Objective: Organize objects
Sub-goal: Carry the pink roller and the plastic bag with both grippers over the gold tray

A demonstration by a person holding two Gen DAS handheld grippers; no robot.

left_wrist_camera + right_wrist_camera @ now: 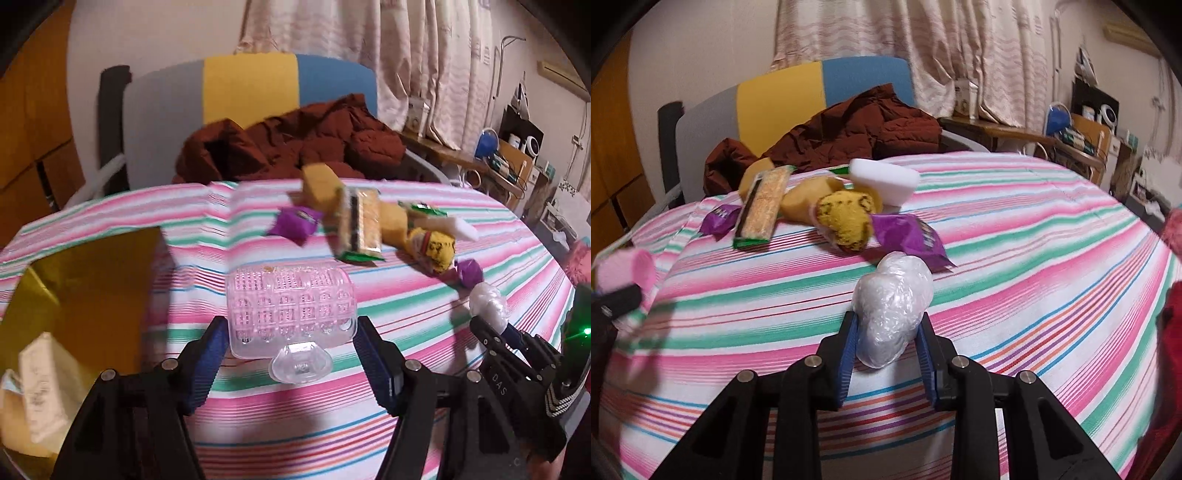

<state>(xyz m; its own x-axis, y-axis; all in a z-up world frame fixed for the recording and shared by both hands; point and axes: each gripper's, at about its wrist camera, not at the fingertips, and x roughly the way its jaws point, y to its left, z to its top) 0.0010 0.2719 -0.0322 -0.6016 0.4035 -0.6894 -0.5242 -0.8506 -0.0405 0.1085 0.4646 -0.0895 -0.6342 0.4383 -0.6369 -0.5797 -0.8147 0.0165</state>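
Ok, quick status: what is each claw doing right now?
Left claw: closed on the pink plastic roller.
Right claw: closed on the white plastic-wrapped bundle.

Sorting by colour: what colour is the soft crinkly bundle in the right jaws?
White, a translucent plastic-wrapped bundle; right wrist view shows it best.

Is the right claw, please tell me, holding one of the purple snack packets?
No, the right claw is shut on a white plastic-wrapped bundle, while the purple packet lies on the striped cloth beyond it.

Left gripper (pixel 290 354): black frame, blue ribbed pads, silver screws. Right gripper (pixel 886 339): same, "DAS" marking.
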